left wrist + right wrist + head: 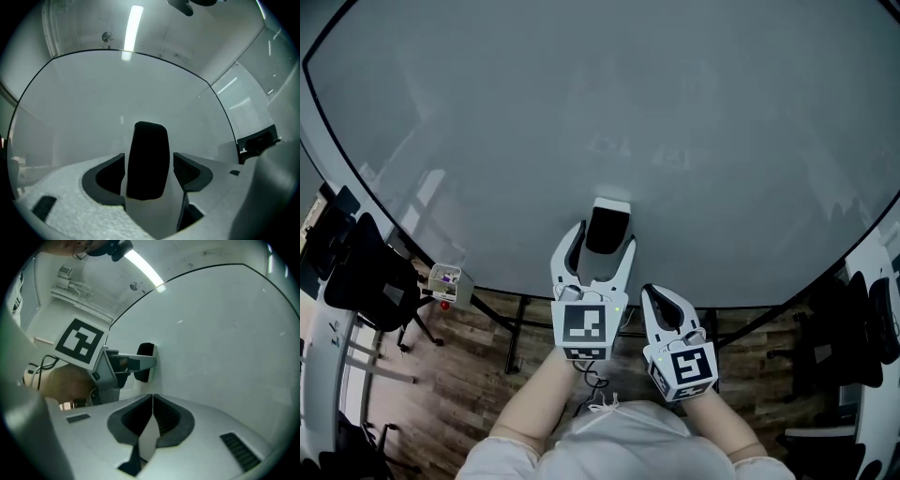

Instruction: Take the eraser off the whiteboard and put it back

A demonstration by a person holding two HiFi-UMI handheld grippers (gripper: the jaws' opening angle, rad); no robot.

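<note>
**Eraser on the board, left tongs spread around it**

Position of the task item: one black eraser (607,228) sits flat against the whiteboard (609,103), low on its face and near the middle of its width. Its white body shows at the top edge in the head view.

Left tongs (603,246): spread wide, one jaw on either side of the eraser. The left gripper view shows a narrow gap at each pad, so the pads do not press on it.

Right tongs (656,298): pressed together with nothing between them. They are held just beside the left tongs and short of the board.

Obstructions: in the right gripper view the left tongs' jaw crosses in front of the eraser and covers part of it. Otherwise the board face around the eraser is plain grey.

Surroundings: a wood-plank floor (478,366) lies below the board, with dark stand legs (521,328) under its lower edge. A small box (447,281) with coloured items is at the board's lower left – contents too small to identify. Black office chairs stand at the left (366,277) and right (853,323) margins.

Count – one eraser, one whiteboard, two tongs, two marker cubes, one ceiling light strip (132,30). The exact number of chairs cannot be told.
</note>
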